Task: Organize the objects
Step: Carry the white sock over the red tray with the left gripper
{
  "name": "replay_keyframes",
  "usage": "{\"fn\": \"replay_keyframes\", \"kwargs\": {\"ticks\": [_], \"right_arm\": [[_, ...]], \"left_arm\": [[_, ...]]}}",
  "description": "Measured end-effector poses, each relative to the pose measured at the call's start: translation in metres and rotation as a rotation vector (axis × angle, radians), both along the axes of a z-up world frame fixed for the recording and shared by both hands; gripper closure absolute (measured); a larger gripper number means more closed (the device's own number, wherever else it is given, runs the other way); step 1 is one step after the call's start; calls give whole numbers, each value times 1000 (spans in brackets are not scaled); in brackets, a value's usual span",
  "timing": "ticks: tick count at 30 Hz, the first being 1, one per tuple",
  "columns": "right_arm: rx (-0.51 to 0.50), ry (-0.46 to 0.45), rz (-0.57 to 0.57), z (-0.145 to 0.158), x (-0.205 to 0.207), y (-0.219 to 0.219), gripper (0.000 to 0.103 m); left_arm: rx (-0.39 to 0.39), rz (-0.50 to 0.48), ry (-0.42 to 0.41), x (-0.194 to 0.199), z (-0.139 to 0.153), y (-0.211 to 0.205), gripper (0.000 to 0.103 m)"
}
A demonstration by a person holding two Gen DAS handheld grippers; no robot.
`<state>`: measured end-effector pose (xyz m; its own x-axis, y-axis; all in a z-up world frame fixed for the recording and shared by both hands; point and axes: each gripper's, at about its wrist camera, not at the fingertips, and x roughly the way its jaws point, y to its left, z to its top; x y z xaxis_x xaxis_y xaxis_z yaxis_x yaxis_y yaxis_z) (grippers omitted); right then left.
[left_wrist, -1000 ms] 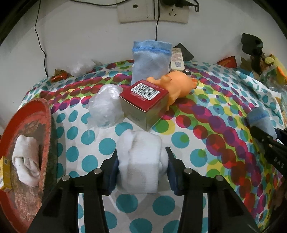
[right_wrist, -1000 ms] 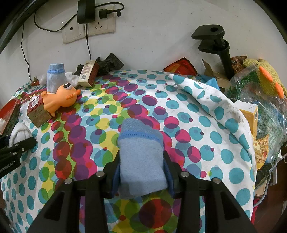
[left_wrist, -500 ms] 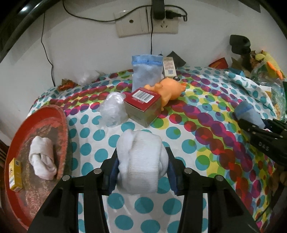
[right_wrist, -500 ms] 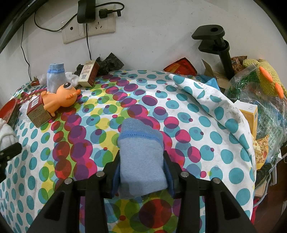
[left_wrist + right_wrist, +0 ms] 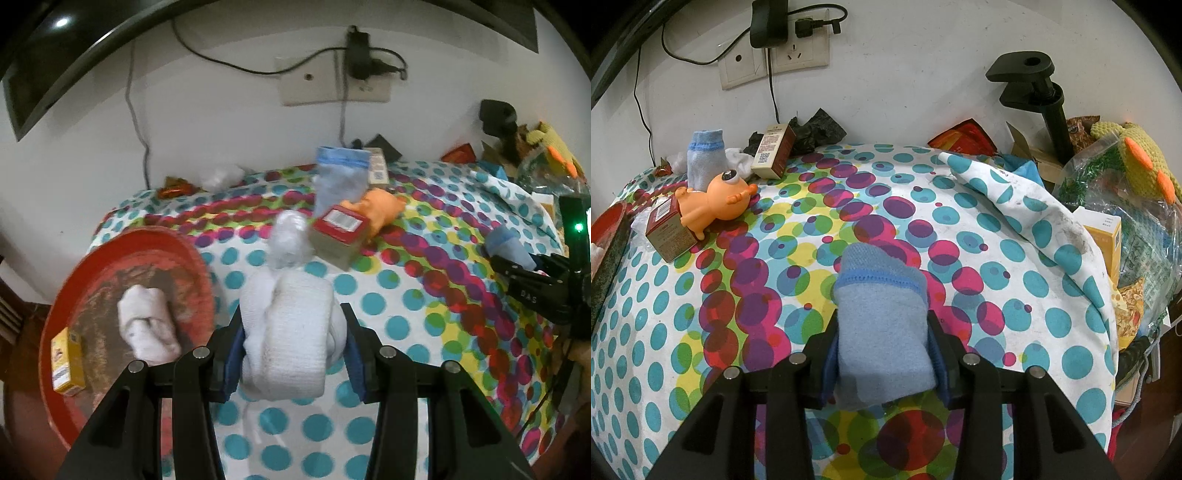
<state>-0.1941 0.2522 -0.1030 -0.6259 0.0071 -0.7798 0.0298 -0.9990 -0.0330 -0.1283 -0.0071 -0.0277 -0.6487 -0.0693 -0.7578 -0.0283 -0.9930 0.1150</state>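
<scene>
My left gripper [image 5: 291,328] is shut on a rolled white sock [image 5: 291,332] and holds it above the dotted tablecloth, just right of the red tray [image 5: 177,254]. The tray holds another white sock [image 5: 147,328] and a small yellow box [image 5: 66,356]. My right gripper [image 5: 882,332] is shut on a folded blue sock [image 5: 882,325] over the middle of the table; it shows at the right of the left wrist view [image 5: 511,247]. A second blue sock [image 5: 703,157] stands at the back left.
An orange toy [image 5: 714,205], a red box [image 5: 668,230], a clear plastic wad [image 5: 290,240] and a brown-white carton [image 5: 774,149] lie at the back left. A black clamp [image 5: 1039,99], bags and a knitted toy [image 5: 1134,162] crowd the right edge. Wall sockets and cables are behind.
My left gripper has risen and drawn back with the white sock, bringing more of the red tray into view. The right gripper and its blue sock have not moved.
</scene>
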Motion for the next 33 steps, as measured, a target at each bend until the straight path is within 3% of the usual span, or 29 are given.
{"fn": "replay_keyframes", "kwargs": {"ticks": [15, 33], "right_arm": [[1, -1, 1, 1, 0, 0, 60], [0, -2, 1, 2, -1, 1, 60]], "left_arm": [[5, 177, -1, 17, 10, -90, 60], [18, 363, -76, 39, -29, -172, 60]]}}
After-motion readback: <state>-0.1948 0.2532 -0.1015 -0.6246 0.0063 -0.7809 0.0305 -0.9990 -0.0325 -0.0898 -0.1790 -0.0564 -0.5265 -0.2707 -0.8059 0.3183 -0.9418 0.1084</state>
